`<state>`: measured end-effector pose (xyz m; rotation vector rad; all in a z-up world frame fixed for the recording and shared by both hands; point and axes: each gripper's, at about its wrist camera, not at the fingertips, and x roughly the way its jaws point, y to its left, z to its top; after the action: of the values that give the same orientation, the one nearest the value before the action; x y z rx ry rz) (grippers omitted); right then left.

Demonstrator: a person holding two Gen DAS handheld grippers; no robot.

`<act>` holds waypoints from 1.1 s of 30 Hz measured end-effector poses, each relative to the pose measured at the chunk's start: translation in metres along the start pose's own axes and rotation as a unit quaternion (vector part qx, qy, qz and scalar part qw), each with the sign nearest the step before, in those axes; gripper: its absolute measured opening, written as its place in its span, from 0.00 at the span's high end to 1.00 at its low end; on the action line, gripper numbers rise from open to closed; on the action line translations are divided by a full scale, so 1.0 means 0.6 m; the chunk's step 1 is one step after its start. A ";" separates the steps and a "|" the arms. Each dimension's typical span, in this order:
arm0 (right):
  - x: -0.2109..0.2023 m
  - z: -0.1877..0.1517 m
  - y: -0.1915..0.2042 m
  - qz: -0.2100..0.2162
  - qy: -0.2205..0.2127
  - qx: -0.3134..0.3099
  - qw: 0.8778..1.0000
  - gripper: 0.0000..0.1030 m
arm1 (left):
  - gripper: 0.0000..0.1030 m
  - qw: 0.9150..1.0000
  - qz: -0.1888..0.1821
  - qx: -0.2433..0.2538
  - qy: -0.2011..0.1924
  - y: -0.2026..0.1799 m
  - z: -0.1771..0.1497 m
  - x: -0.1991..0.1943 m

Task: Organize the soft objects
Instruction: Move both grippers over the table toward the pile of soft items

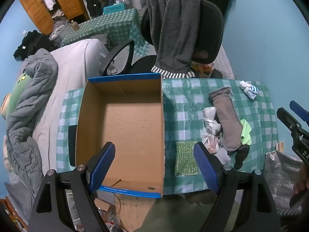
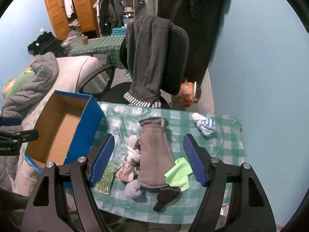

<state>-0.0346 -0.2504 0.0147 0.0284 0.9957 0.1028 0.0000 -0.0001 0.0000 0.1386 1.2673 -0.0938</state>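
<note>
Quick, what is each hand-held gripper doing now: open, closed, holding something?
Left hand-held gripper: open, holding nothing.
Right hand-held gripper: open, holding nothing.

Left gripper (image 1: 154,166): tilted steeply downward, jaws spread wide, nothing clamped between the blue ribbed pads (image 1: 102,166); black finger arms splayed out to either side. Right gripper (image 2: 148,160): angled downward as well, less steeply, jaws at full spread, blue pads (image 2: 195,162) pressing on nothing. Seen from the left wrist view, off to the right of the left jaws: right gripper's black body, with part of a hand (image 1: 301,181) wrapped round its handle at the frame edge.
</note>
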 end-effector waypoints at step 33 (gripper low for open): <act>0.001 0.000 -0.011 -0.001 0.002 -0.001 1.000 0.30 | 0.18 1.000 -0.004 0.002 0.016 -0.015 -0.005 0.018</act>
<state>-0.0338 -0.2569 0.0139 0.0260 1.0001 0.1026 -0.0010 -0.0086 -0.0115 0.1387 1.3004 -0.1009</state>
